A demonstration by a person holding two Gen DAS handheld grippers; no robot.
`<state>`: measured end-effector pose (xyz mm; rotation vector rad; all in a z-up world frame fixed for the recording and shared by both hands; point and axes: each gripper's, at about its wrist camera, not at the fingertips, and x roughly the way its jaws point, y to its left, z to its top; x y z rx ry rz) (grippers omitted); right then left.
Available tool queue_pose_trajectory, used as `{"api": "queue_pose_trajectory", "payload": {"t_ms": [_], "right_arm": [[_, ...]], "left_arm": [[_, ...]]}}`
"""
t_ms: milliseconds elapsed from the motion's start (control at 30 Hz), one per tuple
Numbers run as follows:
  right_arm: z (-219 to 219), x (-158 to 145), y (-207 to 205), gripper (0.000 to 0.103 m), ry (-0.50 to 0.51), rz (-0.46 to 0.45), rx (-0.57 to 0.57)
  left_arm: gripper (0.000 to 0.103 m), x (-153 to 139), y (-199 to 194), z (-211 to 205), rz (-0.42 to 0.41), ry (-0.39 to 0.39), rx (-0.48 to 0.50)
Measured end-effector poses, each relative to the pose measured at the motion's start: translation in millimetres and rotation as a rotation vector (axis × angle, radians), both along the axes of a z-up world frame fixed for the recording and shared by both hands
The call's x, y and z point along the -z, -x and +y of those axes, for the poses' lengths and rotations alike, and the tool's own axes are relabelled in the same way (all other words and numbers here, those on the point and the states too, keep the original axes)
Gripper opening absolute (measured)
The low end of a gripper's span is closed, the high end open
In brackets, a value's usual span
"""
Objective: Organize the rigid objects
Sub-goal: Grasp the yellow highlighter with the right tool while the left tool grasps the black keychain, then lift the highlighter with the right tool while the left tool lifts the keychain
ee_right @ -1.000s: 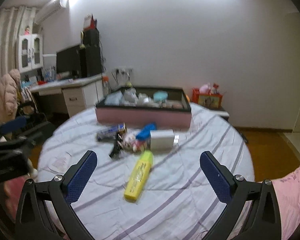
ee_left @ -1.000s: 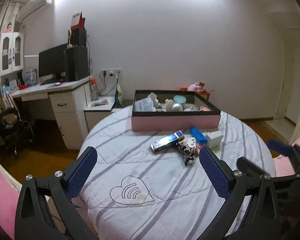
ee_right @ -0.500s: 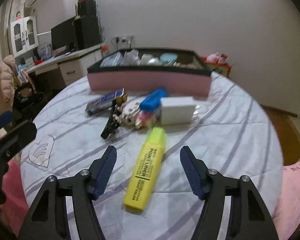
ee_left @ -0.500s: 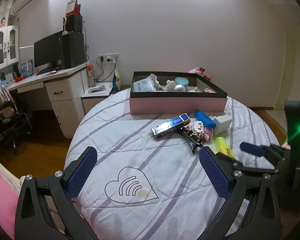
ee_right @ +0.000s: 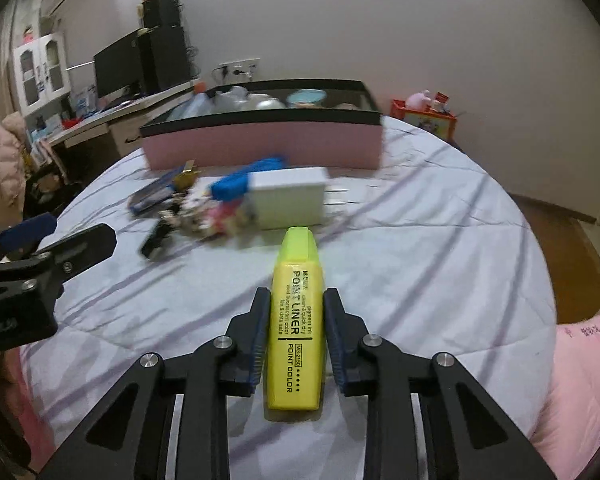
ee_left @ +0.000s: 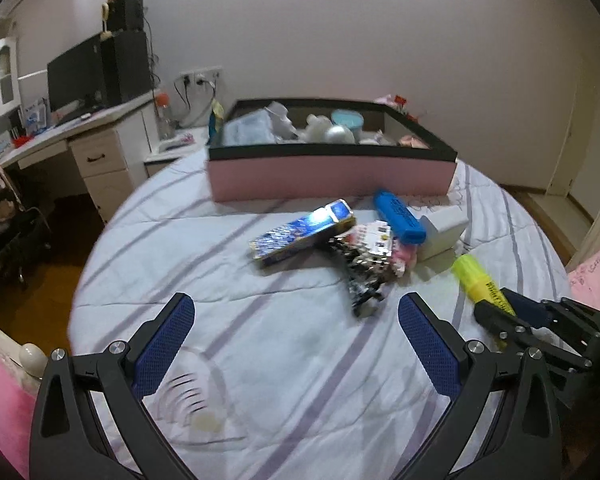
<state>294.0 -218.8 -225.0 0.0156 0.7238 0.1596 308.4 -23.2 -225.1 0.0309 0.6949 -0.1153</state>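
Note:
A yellow highlighter (ee_right: 298,316) lies on the round table's striped cloth (ee_right: 420,248), and my right gripper (ee_right: 296,308) is shut on its sides. The left wrist view shows that highlighter (ee_left: 482,284) at the right with the right gripper (ee_left: 496,312) on it. My left gripper (ee_left: 296,320) is open above bare cloth, short of a pile: a blue-and-gold box (ee_left: 302,232), a blue case (ee_left: 398,216), a white box (ee_left: 442,228), a small patterned pack (ee_left: 374,242) and a black metal piece (ee_left: 362,288). Behind them stands a pink tray with a black rim (ee_left: 332,174) holding several items.
A white desk (ee_left: 96,148) with a monitor (ee_left: 74,74) stands left of the table. A pink chair back (ee_right: 580,368) is at the right edge. A red box of toys (ee_right: 426,118) sits behind the table. The cloth (ee_left: 260,360) before the left gripper has a heart print.
The right gripper went from wide open to shut on the yellow highlighter as it came down over it. The left gripper moved forward and lower toward the pile, still open.

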Motion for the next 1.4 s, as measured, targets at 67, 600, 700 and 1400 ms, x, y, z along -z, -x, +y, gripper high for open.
{"api": "queue_pose_trajectory", "payload": {"t_ms": [67,600,700,1400], "right_arm": [[-10.0,0.6,-3.4,0.027,-0.018,0.000,0.008],[-22.1,3.3,-13.9,0.027,-0.087,0.005,-0.017],[-21.1,3.3,-14.7,0.027,-0.082,0.008,-0.019],[-19.2,4.6,-15.9,0.027,-0.063,0.011,-0.017]], "left_arm": [[0.103,4.0,-9.9,-9.5,0.021,-0.015,-0.001],[0.079,22.9,-44.9,-16.9,0.164,-0.011,-0.001],[0.064,20.9,-44.5,-20.6,0.156,-0.017,0.025],[0.022,12.3,1.2,-1.3,0.130,-0.025,0.159]]}}
